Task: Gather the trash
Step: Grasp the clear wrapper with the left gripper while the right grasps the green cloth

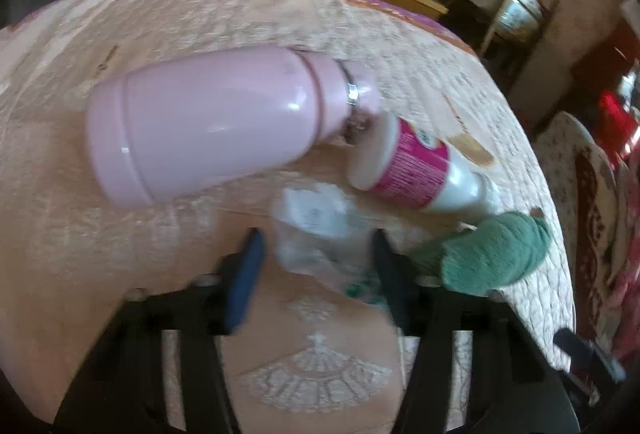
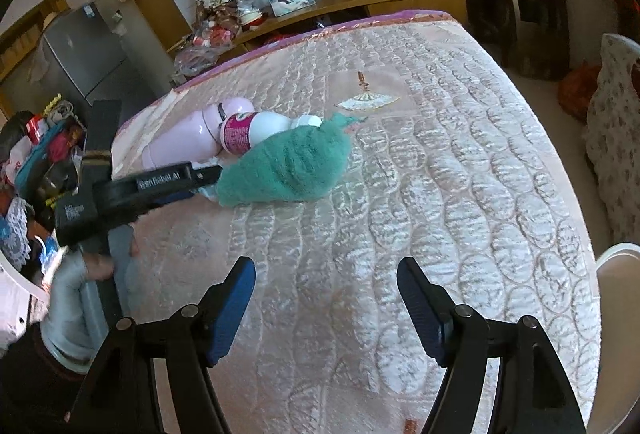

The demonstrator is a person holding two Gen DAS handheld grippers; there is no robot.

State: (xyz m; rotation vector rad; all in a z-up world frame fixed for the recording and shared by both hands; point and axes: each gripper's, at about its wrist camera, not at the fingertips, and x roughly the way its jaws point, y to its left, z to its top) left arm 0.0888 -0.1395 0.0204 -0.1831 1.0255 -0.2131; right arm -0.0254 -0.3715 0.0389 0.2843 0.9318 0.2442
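A crumpled clear plastic wrapper (image 1: 316, 234) lies on the pink quilted bed (image 2: 440, 174), between the two fingers of the left gripper (image 1: 318, 254). The picture is blurred there, and whether the pads press on the wrapper cannot be told. Just beyond it lies a pink flask (image 1: 208, 126) on its side. A white bottle (image 1: 416, 170) with a magenta label also lies on its side, its base touching the flask's neck. A green cloth (image 1: 496, 254) lies beside the wrapper, against the bottle's cap end. In the right wrist view the left gripper (image 2: 200, 178) reaches in from the left, its tips at the cloth's near edge. The right gripper (image 2: 326, 298) hangs over bare quilt, well apart from the cluster, jaws spread and empty.
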